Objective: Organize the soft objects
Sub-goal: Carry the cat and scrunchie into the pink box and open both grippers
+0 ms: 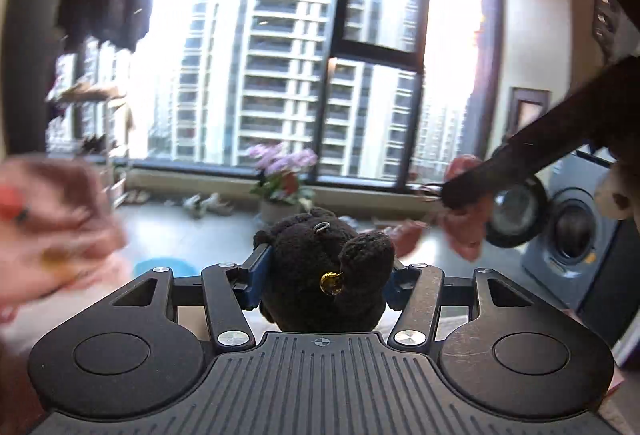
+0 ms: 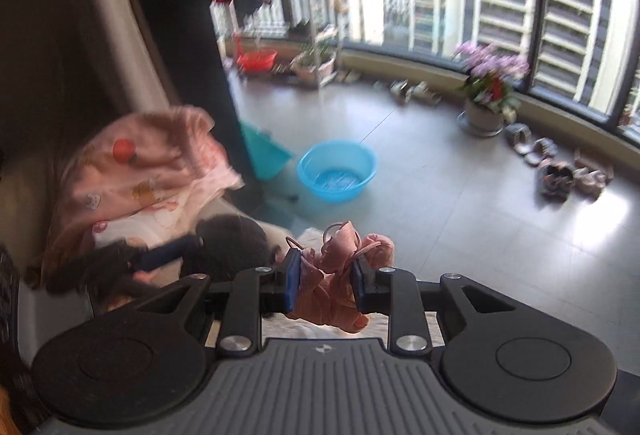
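We hold a black plush toy [image 1: 320, 267] in the left gripper [image 1: 322, 277], its jaws pinching the toy's sides between blue pads [image 1: 256, 275]; a small gold bell [image 1: 330, 282] hangs on its front and a metal ring sits on top. The right gripper [image 2: 326, 275] has its jaws pressed onto a bundle of pink fabric [image 2: 336, 275] with thin loops at the top. Both things are lifted clear, with the grey tiled floor [image 2: 460, 215] open beyond them.

In the right wrist view the black toy and the other gripper appear at lower left, blurred, just in front of a pink printed blanket [image 2: 148, 163] draped over a pale seat whose edges we cannot trace. A blue basin [image 2: 338, 169] stands on the floor beyond, well apart from a potted flowering plant [image 2: 486, 91] by the window [image 1: 288, 47] sill, and shoes line the window wall.

In the left wrist view a washing machine [image 1: 576, 235] sits at the right edge, partly hidden by the dark sleeve [image 1: 560, 131]; the blanket at left is smeared by motion.
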`<control>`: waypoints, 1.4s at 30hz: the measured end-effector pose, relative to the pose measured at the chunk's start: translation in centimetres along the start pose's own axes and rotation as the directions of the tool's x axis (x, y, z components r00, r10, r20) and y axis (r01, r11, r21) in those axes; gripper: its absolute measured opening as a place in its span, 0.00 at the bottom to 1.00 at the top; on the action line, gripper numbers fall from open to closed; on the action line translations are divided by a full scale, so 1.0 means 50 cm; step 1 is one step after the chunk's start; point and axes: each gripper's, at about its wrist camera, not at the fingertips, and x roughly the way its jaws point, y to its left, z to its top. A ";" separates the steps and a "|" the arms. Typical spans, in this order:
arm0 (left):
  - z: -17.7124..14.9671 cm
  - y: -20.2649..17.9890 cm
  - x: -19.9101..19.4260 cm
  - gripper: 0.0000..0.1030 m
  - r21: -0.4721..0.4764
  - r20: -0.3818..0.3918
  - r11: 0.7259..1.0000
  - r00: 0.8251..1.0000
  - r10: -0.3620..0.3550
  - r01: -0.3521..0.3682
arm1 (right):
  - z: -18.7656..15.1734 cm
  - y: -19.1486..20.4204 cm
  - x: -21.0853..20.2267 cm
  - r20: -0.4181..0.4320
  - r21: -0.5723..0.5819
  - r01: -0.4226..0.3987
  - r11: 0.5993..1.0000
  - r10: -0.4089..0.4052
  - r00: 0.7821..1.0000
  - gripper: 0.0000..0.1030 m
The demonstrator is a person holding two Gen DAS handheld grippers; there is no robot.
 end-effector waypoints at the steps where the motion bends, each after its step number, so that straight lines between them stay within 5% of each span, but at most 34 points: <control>1: 0.008 -0.026 0.004 0.58 0.023 0.001 0.999 1.000 -0.022 0.022 | -0.012 -0.026 -0.029 0.023 0.007 0.015 1.000 -0.015 1.000 0.25; 7: 0.000 -0.226 0.070 0.59 0.136 -0.057 0.972 0.981 -0.187 0.193 | -0.101 -0.189 -0.159 0.097 0.108 0.110 0.988 -0.120 0.988 0.25; 14: -0.081 -0.425 0.145 0.59 0.193 -0.209 0.894 0.907 -0.366 0.405 | -0.222 -0.324 -0.198 0.048 0.235 0.179 0.955 -0.195 0.980 0.25; 20: -0.133 -0.451 0.208 0.59 0.165 -0.295 0.869 0.864 -0.407 0.466 | -0.282 -0.388 -0.178 0.012 0.292 0.200 0.935 -0.213 0.977 0.25; 25: -0.127 -0.446 0.251 0.59 0.063 -0.267 0.872 0.849 -0.455 0.486 | -0.302 -0.419 -0.152 0.003 0.319 0.214 0.923 -0.226 0.974 0.25; 27: -0.127 -0.480 0.291 0.61 -0.006 -0.280 0.847 0.812 -0.512 0.532 | -0.305 -0.425 -0.142 0.001 0.321 0.225 0.920 -0.238 0.971 0.25; 29: -0.168 -0.510 0.328 0.61 -0.012 -0.387 0.826 0.759 -0.523 0.563 | -0.310 -0.435 -0.125 -0.014 0.327 0.226 0.918 -0.234 0.972 0.25; 32: -0.226 -0.522 0.353 0.63 0.087 -0.459 0.850 0.779 -0.428 0.519 | -0.329 -0.442 -0.096 -0.055 0.341 0.217 0.915 -0.211 0.976 0.25; 35: -0.235 -0.503 0.345 0.59 0.080 -0.464 0.842 0.767 -0.442 0.533 | -0.361 -0.454 -0.056 -0.109 0.345 0.218 0.913 -0.191 0.975 0.25; 38: -0.240 -0.502 0.330 0.59 0.147 -0.463 0.838 0.785 -0.411 0.525 | -0.388 -0.467 0.006 -0.183 0.367 0.222 0.903 -0.164 0.969 0.25; 42: -0.255 -0.487 0.319 0.59 0.091 -0.445 0.851 0.786 -0.429 0.517 | -0.425 -0.469 0.102 -0.282 0.368 0.238 0.899 -0.136 0.950 0.25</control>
